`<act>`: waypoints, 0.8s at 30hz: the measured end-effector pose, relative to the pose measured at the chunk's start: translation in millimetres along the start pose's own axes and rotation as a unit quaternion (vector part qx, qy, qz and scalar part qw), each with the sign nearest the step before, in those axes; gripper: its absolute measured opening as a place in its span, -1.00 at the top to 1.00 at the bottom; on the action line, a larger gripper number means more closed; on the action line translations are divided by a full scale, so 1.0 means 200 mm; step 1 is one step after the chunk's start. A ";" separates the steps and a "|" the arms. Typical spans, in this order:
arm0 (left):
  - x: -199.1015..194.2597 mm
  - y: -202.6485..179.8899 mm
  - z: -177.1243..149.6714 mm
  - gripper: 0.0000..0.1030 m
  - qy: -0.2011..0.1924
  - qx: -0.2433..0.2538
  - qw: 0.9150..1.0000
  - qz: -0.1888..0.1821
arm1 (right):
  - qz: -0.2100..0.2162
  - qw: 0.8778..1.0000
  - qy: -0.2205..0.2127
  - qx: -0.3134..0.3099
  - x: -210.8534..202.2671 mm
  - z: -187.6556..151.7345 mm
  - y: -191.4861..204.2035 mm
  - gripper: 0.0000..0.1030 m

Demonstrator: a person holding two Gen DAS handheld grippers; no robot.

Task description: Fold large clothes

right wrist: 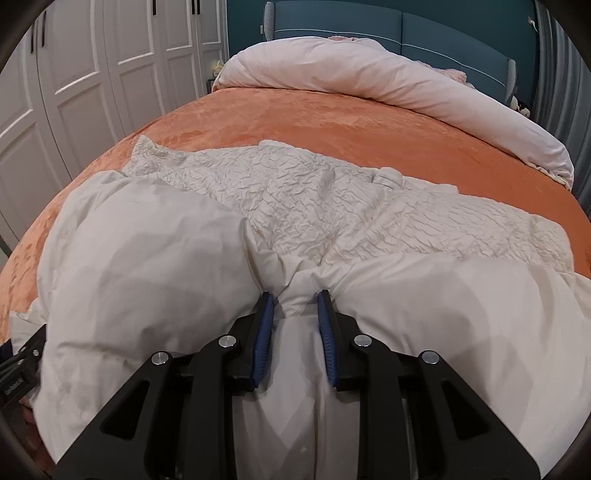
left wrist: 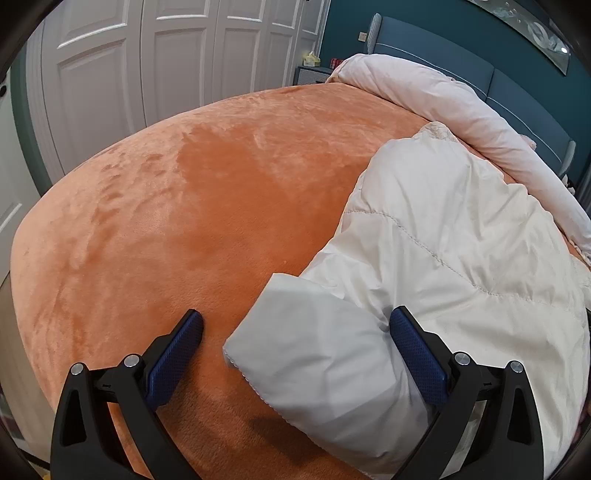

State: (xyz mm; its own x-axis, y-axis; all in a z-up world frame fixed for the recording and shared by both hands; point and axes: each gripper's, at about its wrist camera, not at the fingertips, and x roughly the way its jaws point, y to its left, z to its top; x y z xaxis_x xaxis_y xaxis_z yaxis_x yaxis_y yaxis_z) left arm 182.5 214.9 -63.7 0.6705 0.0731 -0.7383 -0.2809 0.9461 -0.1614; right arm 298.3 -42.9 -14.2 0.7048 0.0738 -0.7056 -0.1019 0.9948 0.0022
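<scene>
White puffer jacket [right wrist: 332, 206] lies spread on the orange bed cover [left wrist: 166, 221], near edge of the bed; in the left wrist view it fills the right side, sleeve end [left wrist: 325, 354] nearest. Pale duvet [right wrist: 369, 74] rolled along the far side by the blue headboard [right wrist: 332, 18], well apart from the work.

Left hand-held gripper [left wrist: 295, 321]: jaws wide, straddling the sleeve end — right pad against the fabric, left pad over bare cover. No grip on it.

Right hand-held gripper [right wrist: 295, 299]: jaws narrow, pinched on a gathered bunch of the jacket's near edge, cloth puckered between the pads.

Step in hand, as judged: taking hold for a fold, right side secured, left side not yet. Which part of the jacket the right one holds — hem or side seam — cannot be told from this view.

Next move calls for the left jaws to shut on the sleeve, then carrying it across onto the body, lifting enough that the padded cloth does not drag the bed cover.
</scene>
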 end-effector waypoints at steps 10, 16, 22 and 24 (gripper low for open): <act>-0.01 -0.01 -0.01 -0.90 -0.001 -0.001 1.000 0.000 | 0.011 1.000 0.016 0.025 -0.20 -0.09 0.02 0.53; -0.01 -0.01 -0.01 -0.90 -0.002 -0.002 1.000 -0.001 | 0.033 0.999 0.021 0.012 -0.41 -0.37 0.08 0.54; -0.01 0.00 -0.01 -0.90 -0.002 -0.002 1.000 -0.001 | -0.002 0.997 0.007 -0.073 -0.50 -0.65 0.23 0.54; -0.01 0.00 0.00 -0.90 0.000 -0.002 1.000 -0.004 | 0.000 0.997 0.012 -0.079 -0.52 -0.67 0.25 0.54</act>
State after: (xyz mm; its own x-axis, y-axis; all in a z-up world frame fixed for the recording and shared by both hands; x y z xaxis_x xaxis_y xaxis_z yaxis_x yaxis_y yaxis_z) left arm 180.0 214.8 -62.5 0.6719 0.0662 -0.7377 -0.2784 0.9455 -0.1687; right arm 126.1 -9.9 -35.7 0.6880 0.0703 -0.7223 -0.2125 0.9712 -0.1080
